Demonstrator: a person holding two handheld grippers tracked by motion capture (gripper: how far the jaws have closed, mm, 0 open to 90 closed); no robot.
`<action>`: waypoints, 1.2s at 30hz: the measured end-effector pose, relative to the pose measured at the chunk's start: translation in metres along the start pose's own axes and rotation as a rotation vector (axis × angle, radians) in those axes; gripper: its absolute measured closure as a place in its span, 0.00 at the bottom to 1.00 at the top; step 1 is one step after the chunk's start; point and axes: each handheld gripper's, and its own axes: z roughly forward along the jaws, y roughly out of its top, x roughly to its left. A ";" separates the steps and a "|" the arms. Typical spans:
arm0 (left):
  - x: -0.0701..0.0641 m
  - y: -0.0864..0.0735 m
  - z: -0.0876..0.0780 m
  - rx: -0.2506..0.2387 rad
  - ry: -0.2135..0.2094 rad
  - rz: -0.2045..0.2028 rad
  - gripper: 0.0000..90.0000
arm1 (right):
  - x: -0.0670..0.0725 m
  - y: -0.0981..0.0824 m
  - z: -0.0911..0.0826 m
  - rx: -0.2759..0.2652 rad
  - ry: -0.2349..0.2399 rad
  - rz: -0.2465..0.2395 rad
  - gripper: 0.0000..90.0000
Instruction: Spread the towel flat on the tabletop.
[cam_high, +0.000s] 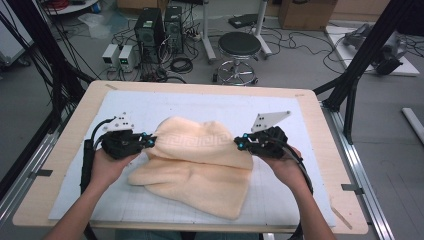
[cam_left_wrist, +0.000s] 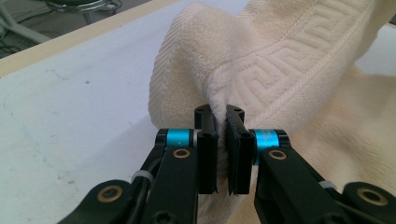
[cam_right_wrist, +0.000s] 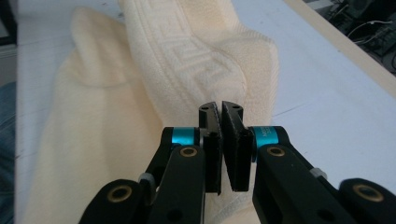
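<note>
Cream terry towel: you are pinching its patterned edge in left gripper and right gripper; keep both level above the towel's lower fold.

No readable text anywhere. The blue ring on my right gripper has tiny lettering, lower middle of the frame, too small to make out.

Even, soft overhead light fills the room; shadows are faint. The cream terry towel casts a pale shadow on the white table mat. Both gripper views blur toward the background and at the near edges; no glare.
</note>
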 end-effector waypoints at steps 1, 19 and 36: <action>-0.004 -0.003 -0.003 -0.006 -0.004 0.003 0.93 | 0.005 -0.003 -0.002 -0.004 0.013 0.010 0.97; 0.091 0.101 0.074 0.042 0.253 -0.095 0.55 | -0.118 0.056 0.030 0.088 -0.276 0.153 0.66; 0.035 -0.016 0.031 0.033 -0.002 -0.022 0.53 | -0.031 -0.018 0.034 0.015 -0.032 0.098 0.58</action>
